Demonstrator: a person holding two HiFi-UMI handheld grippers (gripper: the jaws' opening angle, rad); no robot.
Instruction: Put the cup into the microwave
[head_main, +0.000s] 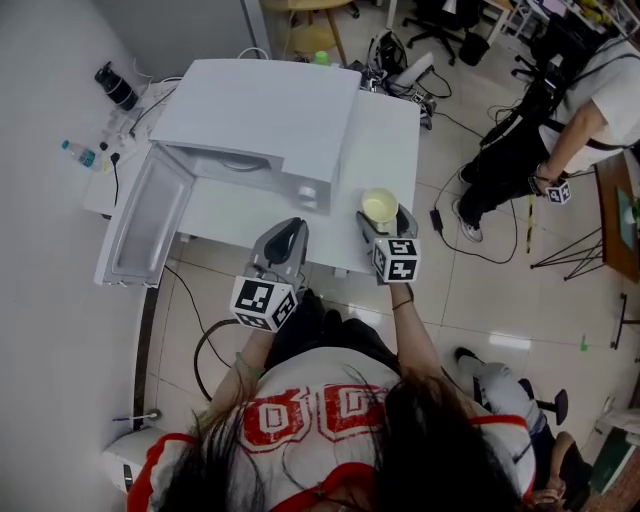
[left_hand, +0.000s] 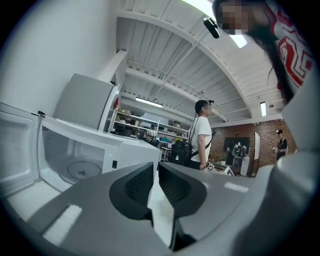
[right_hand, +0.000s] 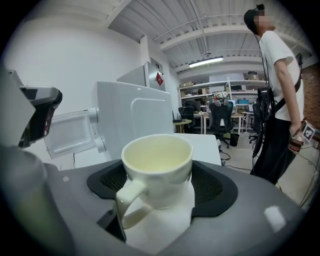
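A cream cup (head_main: 379, 206) with a handle sits between the jaws of my right gripper (head_main: 381, 215), which is shut on it just over the front edge of the white table (head_main: 385, 140). In the right gripper view the cup (right_hand: 157, 167) stands upright, handle toward the camera, and it looks empty. The white microwave (head_main: 265, 110) stands to the left on the table, its door (head_main: 145, 220) swung wide open to the left. My left gripper (head_main: 290, 235) hovers shut and empty in front of the microwave's control side. The left gripper view shows the open cavity (left_hand: 80, 155) with its turntable (left_hand: 82, 170).
A person (head_main: 540, 140) stands on the right with a marker cube in hand; another sits at lower right (head_main: 500, 390). Two bottles (head_main: 115, 85) (head_main: 78, 153) stand at the table's far left. Cables (head_main: 200, 350) trail on the floor under the table.
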